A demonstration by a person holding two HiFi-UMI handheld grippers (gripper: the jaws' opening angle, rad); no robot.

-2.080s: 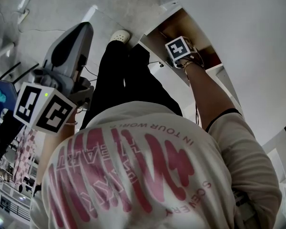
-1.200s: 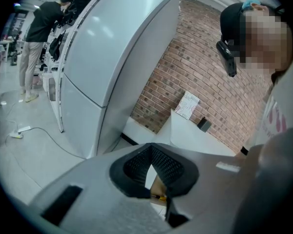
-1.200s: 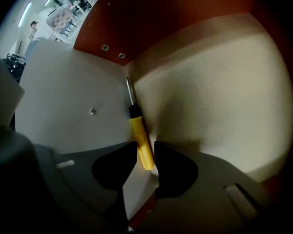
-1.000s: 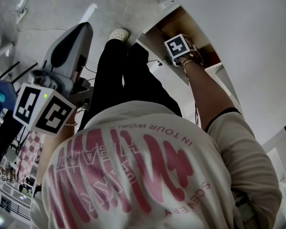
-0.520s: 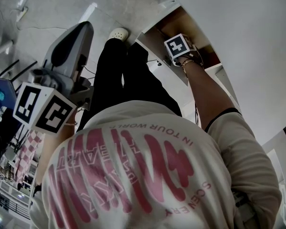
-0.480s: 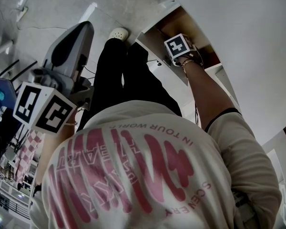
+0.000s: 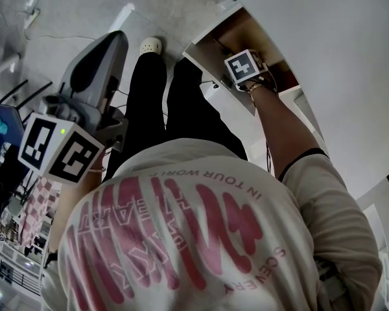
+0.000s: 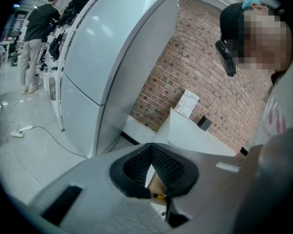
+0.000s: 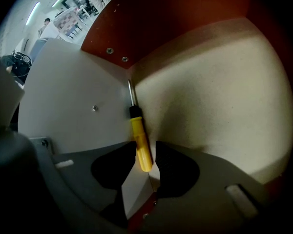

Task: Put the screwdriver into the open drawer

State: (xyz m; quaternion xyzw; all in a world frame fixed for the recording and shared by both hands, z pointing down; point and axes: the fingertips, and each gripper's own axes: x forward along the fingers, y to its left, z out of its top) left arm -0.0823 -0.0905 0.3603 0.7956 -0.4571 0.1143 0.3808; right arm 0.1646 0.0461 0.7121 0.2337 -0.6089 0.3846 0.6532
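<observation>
The screwdriver [image 9: 138,126] has a yellow handle and a thin steel shaft. It lies in the open drawer [image 9: 210,96], in the corner against the white side wall [image 9: 73,96]. My right gripper [image 9: 146,147] points steeply down into the drawer. Its jaws are opening, with the handle's end between them and a gap showing beside the right pad. In the head view only its marker cube [image 7: 242,68] shows above the drawer [image 7: 246,34]. My left gripper [image 7: 113,44] hangs out to the left with nothing in it, and its pads [image 8: 152,152] meet at the tips.
A white tabletop [image 7: 337,57] overhangs the drawer on the right. The person's black trousers and a white shoe [image 7: 149,44] stand beside the drawer front. The left gripper view shows a tall white cabinet [image 8: 112,48], a brick wall [image 8: 205,82] and a person standing far off [image 8: 36,33].
Both grippers stay where they were. The white shoe has shifted slightly to the left in the head view.
</observation>
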